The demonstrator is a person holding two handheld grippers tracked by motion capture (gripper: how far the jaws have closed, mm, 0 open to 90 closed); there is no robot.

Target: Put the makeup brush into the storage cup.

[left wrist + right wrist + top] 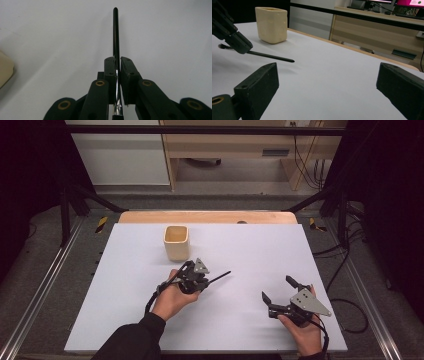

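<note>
Both grippers sat near the table's (125, 330) front edge: the right gripper (280, 296) rested on the sheet with its fingers (257, 85) spread wide and nothing between them. Farther in, the left gripper (202, 281) had its fingers (110, 70) closed tight on a thin black brush (115, 32), gripped at the metal band, its handle tip sticking out low over the sheet. Just beyond it, a cream cup (176, 242) stood upright, apart from the brush.
</note>
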